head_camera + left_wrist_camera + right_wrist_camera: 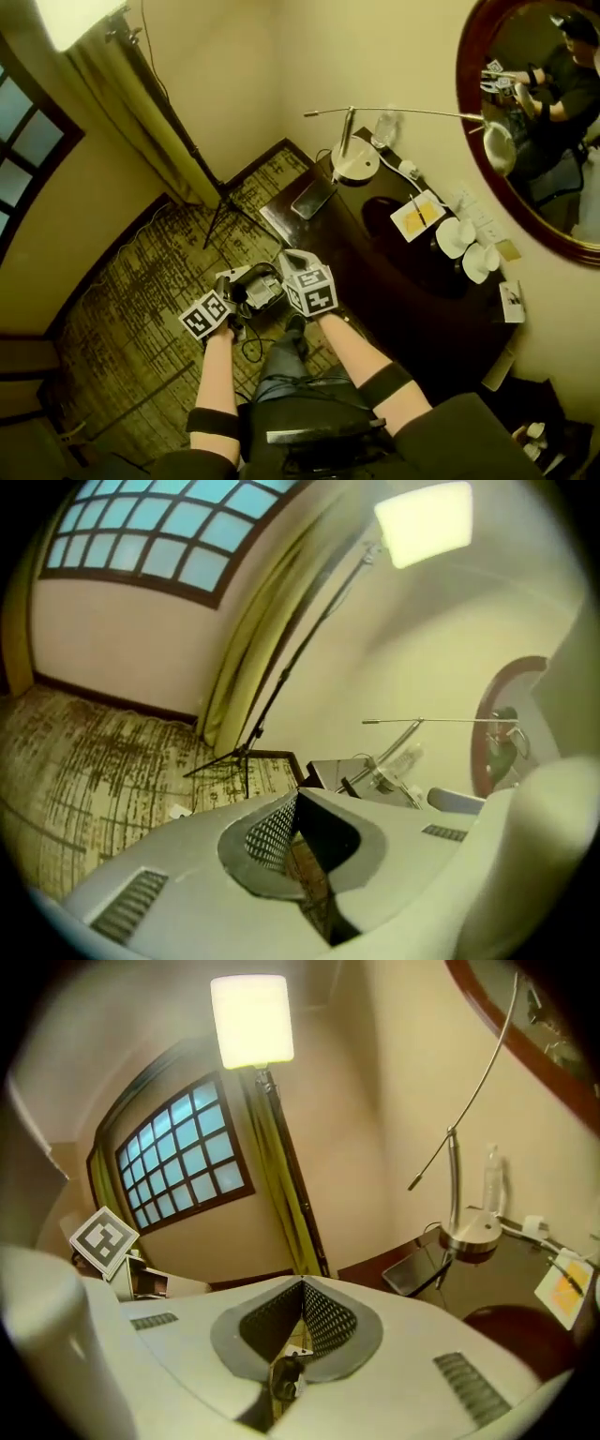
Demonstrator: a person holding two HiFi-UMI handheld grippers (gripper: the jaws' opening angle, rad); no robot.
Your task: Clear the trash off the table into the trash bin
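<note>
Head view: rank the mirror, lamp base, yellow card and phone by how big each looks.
1. mirror: by far the largest, even though the picture edge cuts it off.
2. lamp base and yellow card: these look alike, so I won't rank one above the other.
3. phone: slimmer than both.

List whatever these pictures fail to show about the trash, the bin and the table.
- Trash bin: in none of the three views.
- White round things, head view: too small and dim to tell cups from trash.
- Table, near end, head view: lost in shadow.
- Table top, both gripper views: mostly hidden behind the left gripper and the right gripper themselves.
</note>
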